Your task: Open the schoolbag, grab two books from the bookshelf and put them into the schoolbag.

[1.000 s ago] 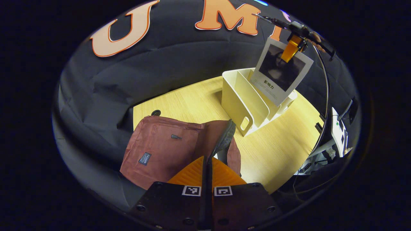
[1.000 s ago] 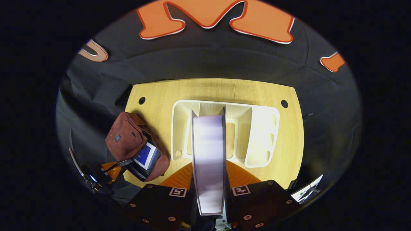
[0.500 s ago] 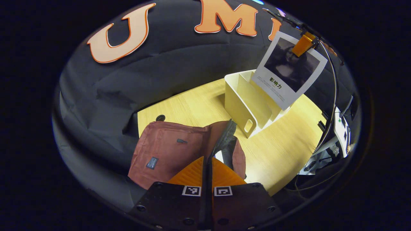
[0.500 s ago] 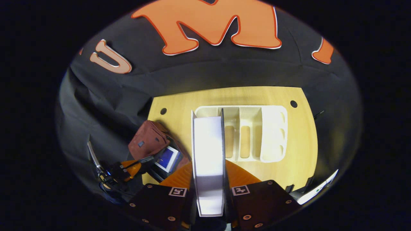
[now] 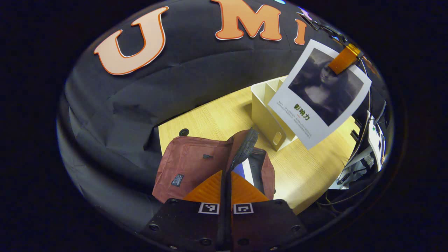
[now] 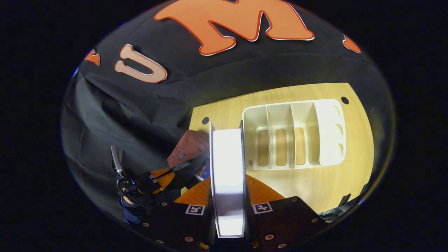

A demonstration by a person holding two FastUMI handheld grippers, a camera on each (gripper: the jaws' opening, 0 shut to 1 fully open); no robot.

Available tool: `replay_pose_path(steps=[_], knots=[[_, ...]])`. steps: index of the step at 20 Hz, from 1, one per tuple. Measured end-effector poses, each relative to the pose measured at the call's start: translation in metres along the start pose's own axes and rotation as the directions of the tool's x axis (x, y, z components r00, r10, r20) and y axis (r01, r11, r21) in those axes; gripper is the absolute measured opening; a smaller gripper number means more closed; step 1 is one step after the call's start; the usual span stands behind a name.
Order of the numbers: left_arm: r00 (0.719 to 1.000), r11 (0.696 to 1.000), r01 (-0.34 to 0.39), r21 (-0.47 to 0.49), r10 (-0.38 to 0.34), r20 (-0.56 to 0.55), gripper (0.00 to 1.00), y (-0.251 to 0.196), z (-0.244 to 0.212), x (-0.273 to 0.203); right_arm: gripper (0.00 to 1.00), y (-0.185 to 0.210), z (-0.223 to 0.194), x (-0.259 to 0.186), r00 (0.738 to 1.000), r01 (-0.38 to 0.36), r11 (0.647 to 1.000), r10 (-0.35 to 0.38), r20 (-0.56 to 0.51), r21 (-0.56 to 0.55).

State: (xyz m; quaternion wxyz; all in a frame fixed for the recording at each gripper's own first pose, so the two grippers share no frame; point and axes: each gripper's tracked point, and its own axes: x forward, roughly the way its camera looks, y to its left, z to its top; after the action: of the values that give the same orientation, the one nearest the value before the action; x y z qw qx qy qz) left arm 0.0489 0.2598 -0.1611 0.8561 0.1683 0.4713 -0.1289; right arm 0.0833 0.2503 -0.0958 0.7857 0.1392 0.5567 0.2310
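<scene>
Book [image 6: 227,175] clamped in right tool [image 6: 228,196]; cover faces left gripper view.

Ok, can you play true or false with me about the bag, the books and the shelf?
1. The right gripper holds a book in the air. True.
2. The schoolbag is zipped shut. False: its flap is pulled open by the left gripper.
3. A book with a blue cover already sits inside the schoolbag. True.
4. The bookshelf is full of books. False: its slots are empty.
5. The schoolbag lies inside the bookshelf. False: it sits beside it on the wooden table.
</scene>
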Motion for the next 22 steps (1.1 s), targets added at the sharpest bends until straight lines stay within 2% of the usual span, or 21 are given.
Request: replay_pose_path(steps=[7,12,16,22], knots=[[1.0,1.0,-0.014,-0.019,0.014,0.001,0.01,0.005,0.006,-0.006,0.34,0.023,-0.029,0.028,0.992,-0.125,0.986,0.125,0.008,0.108],[1.0,1.0,-0.017,-0.025,0.017,0.003,0.01,0.006,0.009,-0.011,0.34,0.036,-0.07,0.071,0.981,-0.187,0.961,0.195,-0.018,0.201],[1.0,1.0,-0.017,-0.013,0.017,0.008,0.01,0.004,0.013,-0.016,0.34,0.048,-0.091,0.107,0.975,-0.211,0.942,0.223,-0.013,0.262],[1.0,1.0,-0.013,-0.012,0.013,0.01,0.01,0.0,0.013,-0.02,0.34,0.056,-0.099,0.154,0.969,-0.245,0.9,0.24,0.06,0.36]])
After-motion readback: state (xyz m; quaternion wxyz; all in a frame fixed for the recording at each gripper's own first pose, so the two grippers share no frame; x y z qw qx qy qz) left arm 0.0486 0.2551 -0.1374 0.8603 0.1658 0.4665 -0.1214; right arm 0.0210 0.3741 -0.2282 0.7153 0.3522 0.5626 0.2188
